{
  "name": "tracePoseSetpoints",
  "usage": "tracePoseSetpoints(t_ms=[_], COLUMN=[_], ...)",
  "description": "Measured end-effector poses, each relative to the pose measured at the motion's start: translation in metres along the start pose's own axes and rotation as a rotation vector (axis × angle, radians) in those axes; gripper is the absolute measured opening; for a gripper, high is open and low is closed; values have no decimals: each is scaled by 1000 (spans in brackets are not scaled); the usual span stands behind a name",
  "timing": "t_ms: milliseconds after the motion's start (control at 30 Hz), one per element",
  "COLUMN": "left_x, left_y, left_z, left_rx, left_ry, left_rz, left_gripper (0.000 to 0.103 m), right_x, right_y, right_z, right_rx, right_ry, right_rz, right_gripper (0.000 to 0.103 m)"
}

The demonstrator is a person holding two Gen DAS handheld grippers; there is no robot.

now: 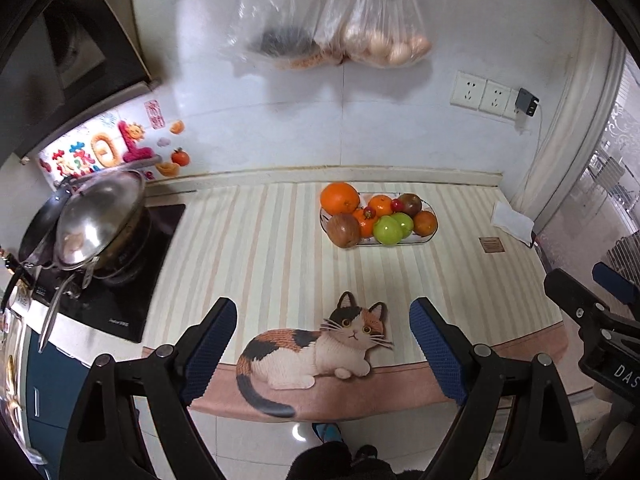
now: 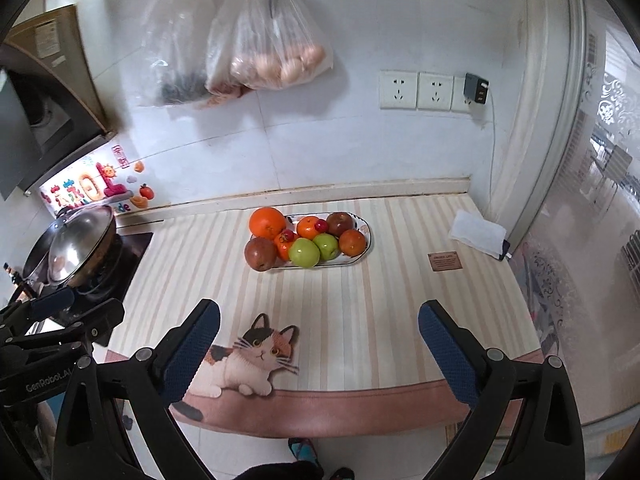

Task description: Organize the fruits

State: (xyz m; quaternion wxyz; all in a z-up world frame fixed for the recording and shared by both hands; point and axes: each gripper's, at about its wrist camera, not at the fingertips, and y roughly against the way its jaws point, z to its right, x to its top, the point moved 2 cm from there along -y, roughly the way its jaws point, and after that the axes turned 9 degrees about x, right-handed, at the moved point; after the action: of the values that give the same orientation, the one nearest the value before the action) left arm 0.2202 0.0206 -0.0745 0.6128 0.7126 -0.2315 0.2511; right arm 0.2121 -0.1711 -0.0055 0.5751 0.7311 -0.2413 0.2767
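Observation:
An oval white plate (image 1: 429,238) (image 2: 366,227) sits at the back of the striped countertop, piled with fruit: a large orange (image 1: 340,198) (image 2: 267,223), smaller oranges, two green apples (image 1: 388,230) (image 2: 304,252), brownish-red apples (image 1: 344,230) (image 2: 260,253) and small red fruits. My left gripper (image 1: 323,320) is open and empty above the counter's near edge, well short of the plate. My right gripper (image 2: 319,320) is also open with nothing between its blue pads, beside the left one. Each gripper shows at the side of the other's view.
A lidded wok (image 1: 100,220) (image 2: 80,242) sits on a black cooktop at the left. Plastic bags (image 1: 372,36) (image 2: 276,56) of eggs hang on the tiled wall. A folded white cloth (image 1: 512,220) (image 2: 476,234) lies at the right. A cat picture (image 1: 316,350) marks the mat's front.

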Motion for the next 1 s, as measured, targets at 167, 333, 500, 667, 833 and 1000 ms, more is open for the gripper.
tracePoseSetpoints(t_ms=[167,333,500,667,833,1000], left_x=[-22,-41,-52,-57,-53,-46], left_y=[27,56,75,83,80,70], left_z=[-6,-16,-25,-32,-33,-33], left_rx=[10,18,30,37,52,72], left_ry=[24,45,70,84,86,97], left_rz=[21,54,78,92,118,131], left_gripper=[88,88,88,88,101,102], right_x=[-20,-37,-48,-55,-51,-38], right_y=[36,69,91,104,100,77], right_z=[-14,-31,-41,-46,-41,-35], right_rx=[10,22,48,75,79,71], right_ry=[32,67,84,81,77,93], right_rz=[28,55,63,70,81,66], right_gripper=[102,102,102,102,103,103])
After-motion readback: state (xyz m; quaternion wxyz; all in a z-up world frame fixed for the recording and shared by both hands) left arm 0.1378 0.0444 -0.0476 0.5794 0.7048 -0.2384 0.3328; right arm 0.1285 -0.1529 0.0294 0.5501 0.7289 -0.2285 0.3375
